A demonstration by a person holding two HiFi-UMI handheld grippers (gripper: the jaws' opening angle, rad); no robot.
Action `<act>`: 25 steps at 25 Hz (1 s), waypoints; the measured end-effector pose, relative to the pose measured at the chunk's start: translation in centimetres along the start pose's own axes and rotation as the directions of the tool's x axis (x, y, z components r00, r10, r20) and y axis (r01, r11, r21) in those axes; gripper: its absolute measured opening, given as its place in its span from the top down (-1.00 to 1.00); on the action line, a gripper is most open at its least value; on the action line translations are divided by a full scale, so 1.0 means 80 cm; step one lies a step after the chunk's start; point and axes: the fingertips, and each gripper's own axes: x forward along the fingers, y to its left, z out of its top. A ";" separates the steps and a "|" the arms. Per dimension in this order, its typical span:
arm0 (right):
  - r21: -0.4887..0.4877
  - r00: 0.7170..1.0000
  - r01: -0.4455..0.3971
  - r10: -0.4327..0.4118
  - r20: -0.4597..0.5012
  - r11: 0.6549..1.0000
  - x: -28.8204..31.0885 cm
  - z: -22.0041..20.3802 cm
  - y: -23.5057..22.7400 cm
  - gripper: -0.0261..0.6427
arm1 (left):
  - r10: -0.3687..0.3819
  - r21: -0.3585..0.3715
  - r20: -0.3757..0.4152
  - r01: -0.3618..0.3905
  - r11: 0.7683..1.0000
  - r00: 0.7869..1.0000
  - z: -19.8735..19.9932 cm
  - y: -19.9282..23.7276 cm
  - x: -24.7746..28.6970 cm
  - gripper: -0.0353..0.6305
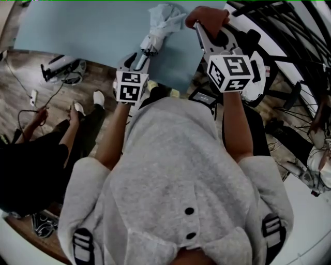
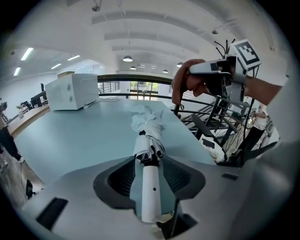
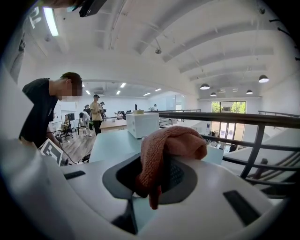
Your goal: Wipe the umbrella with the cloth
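Presently the folded umbrella (image 2: 148, 124) lies on the pale blue table (image 2: 70, 136), with its long axis running straight away from the left gripper (image 2: 149, 176), in line with the way that gripper points. The white handle (image 2: 151, 197) is the near end and sits between the two jaws; the bunched canopy is the far end, further out on the table. The left jaws stand apart: a strip of table shows between the handle and the left pad, so the handle is bracketed but, as far as can be seen, not pinched. The right gripper (image 3: 152, 176) is clamped on the pinkish cloth (image 3: 171, 140), which is folded over the jaws and hangs down between them. In the left gripper view this gripper is raised to the right of the umbrella, about over the table's right edge, and the cloth is clear of the canopy. The head view agrees: the cloth (image 1: 207, 15) is just to the right of the canopy (image 1: 160, 26) but not on it. In my judgement, wiping has not begun. The coming move depends on bringing the cloth leftward and down onto the canopy, then stroking along the umbrella's length. With the left jaws loose, the handle is unrestrained and the umbrella may slide or roll under the first stroke.
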 end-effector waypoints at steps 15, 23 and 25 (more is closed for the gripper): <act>-0.091 0.989 0.039 -0.052 -0.137 0.995 0.081 -0.060 -0.035 0.69 | -0.060 0.023 -0.177 0.065 0.998 0.982 -0.047 -0.001 0.055 0.33; -0.097 0.966 0.036 -0.060 -0.253 0.995 0.111 -0.115 -0.045 0.69 | -0.097 0.015 -0.214 0.102 0.995 0.972 -0.051 0.002 0.062 0.42; -0.098 0.959 0.034 -0.060 -0.278 0.995 0.116 -0.129 -0.045 0.69 | -0.086 0.029 -0.213 0.095 0.995 0.973 -0.050 0.010 0.061 0.42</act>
